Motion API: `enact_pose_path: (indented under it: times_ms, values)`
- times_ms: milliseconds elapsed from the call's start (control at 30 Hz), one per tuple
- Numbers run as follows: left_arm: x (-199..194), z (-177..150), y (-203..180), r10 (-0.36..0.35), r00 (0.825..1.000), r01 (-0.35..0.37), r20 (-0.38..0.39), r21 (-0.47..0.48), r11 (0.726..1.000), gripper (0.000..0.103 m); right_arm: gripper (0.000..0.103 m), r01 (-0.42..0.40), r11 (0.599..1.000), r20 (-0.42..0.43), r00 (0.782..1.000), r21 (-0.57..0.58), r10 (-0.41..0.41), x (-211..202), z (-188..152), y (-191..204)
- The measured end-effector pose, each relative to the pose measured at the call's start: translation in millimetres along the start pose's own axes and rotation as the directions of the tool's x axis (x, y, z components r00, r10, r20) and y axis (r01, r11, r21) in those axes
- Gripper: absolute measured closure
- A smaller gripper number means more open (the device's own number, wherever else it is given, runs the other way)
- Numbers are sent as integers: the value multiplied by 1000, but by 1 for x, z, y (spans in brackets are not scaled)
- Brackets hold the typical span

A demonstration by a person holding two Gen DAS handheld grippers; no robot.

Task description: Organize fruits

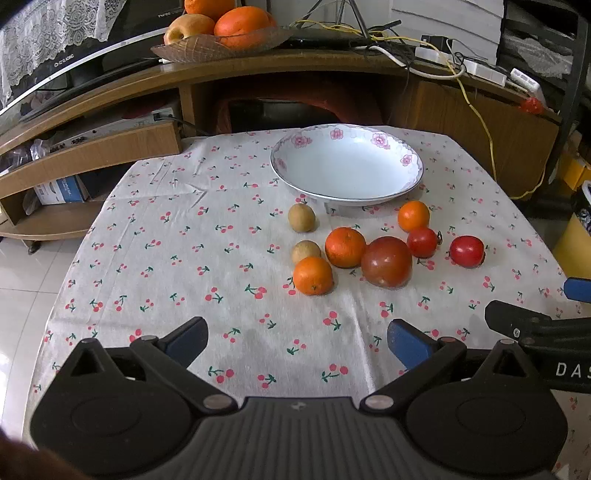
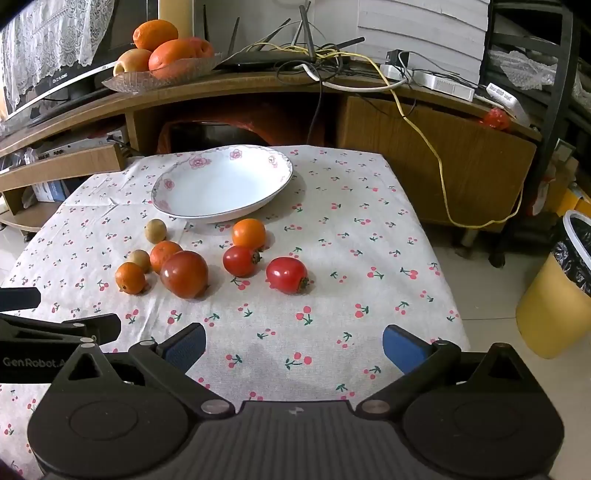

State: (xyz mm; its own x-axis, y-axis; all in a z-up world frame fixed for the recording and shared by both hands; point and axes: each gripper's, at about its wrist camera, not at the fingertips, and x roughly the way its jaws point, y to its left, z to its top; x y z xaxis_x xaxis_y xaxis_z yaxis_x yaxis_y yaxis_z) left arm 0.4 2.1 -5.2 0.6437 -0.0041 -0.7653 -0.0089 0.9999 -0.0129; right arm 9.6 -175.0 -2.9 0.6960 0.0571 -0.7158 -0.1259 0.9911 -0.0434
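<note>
A white plate with pink flowers (image 1: 406, 160) (image 2: 280, 162) stands empty at the back of the cherry-print tablecloth (image 1: 207, 258) (image 2: 369, 258). In front of it lie three oranges (image 1: 313, 275) (image 2: 249, 233), two small brown fruits (image 1: 301, 218) (image 2: 155, 230), a large dark red tomato (image 1: 386, 261) (image 2: 184, 274) and two smaller red tomatoes (image 1: 467, 251) (image 2: 286, 274). My left gripper (image 1: 295, 341) is open and empty, low over the cloth's near edge. My right gripper (image 2: 293, 343) is open and empty beside it, to the right.
A wooden TV stand (image 1: 258, 70) behind the table carries a glass bowl of oranges and an apple (image 1: 218, 29) (image 2: 162, 55), a router and cables (image 2: 314, 62). A yellow bin with a black bag (image 2: 561, 295) stands on the floor at right.
</note>
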Motion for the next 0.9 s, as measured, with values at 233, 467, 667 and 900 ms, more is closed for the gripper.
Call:
enact_pose_path:
  times_ms: [233,467,667,900]
  values:
    - [1,-1,-2,9,1000,-9,1,17,1000,0,4,-2,1000,-3,1000,0,2,0,-1,1]
    - [1,-1,-2,12,1000,-12,-1,18,1000,0,4,-2,1000,-6,1000,0,2,0,0,1]
    - [2,-1,-3,16,1000,-16,3,23,1000,0,4,-1,1000,-5,1000,-4,1,1,0,2]
    - [1,-1,-4,16,1000,-16,5,26,1000,0,4,-2,1000,-7,1000,-4,2,1,0,2]
